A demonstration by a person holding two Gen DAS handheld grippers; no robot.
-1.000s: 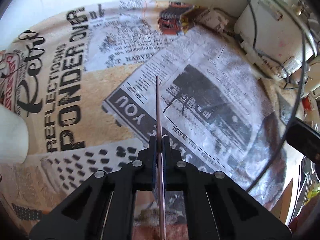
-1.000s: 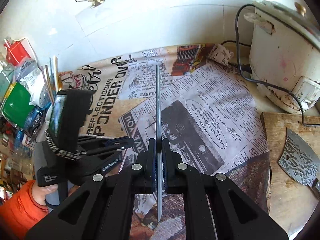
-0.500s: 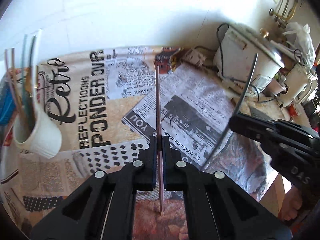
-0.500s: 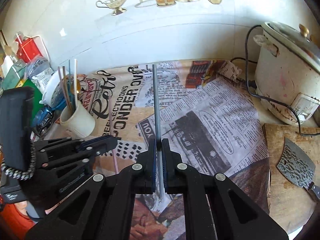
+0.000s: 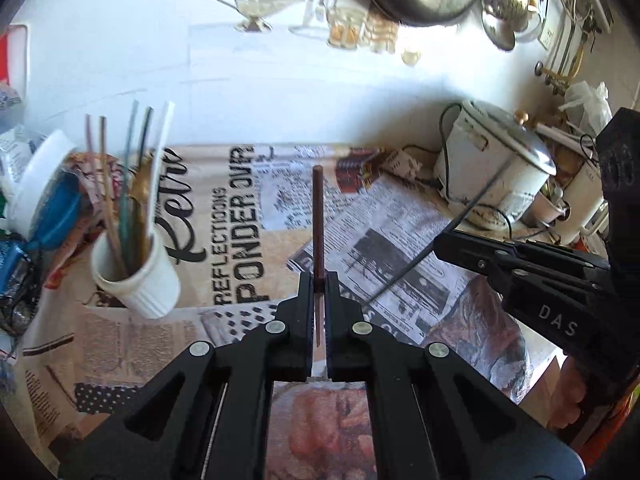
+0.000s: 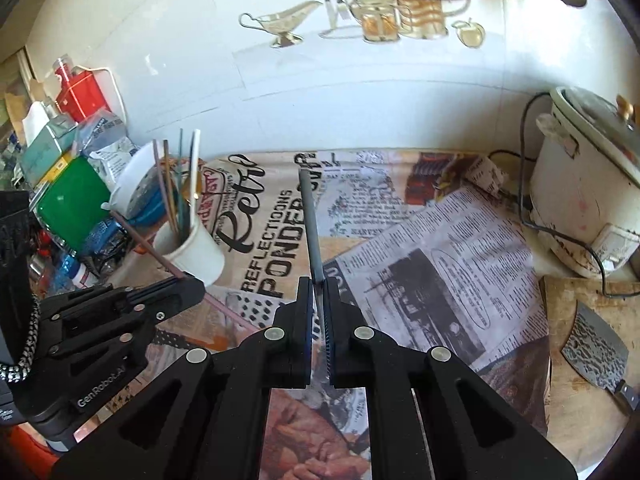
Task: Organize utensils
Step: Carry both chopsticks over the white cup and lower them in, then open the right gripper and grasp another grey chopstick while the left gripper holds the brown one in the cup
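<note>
My left gripper (image 5: 317, 292) pinches a brown stick (image 5: 318, 216) that points to 12 o'clock. My right gripper (image 6: 318, 292) pinches a grey stick (image 6: 311, 224) the same way. The white cup (image 5: 140, 276) with more sticks stands at 9 o'clock on the printed cloth (image 5: 256, 320).

Cleaver (image 6: 596, 350) handle cut off by the frame edge; cup (image 5: 134, 276) contents' lower ends hidden, perhaps chopsticks.

A brown chopstick (image 5: 318, 220) and a grey chopstick (image 6: 311, 228) were held off the counter; the white cup (image 5: 138, 280) stood holding several sticks.
</note>
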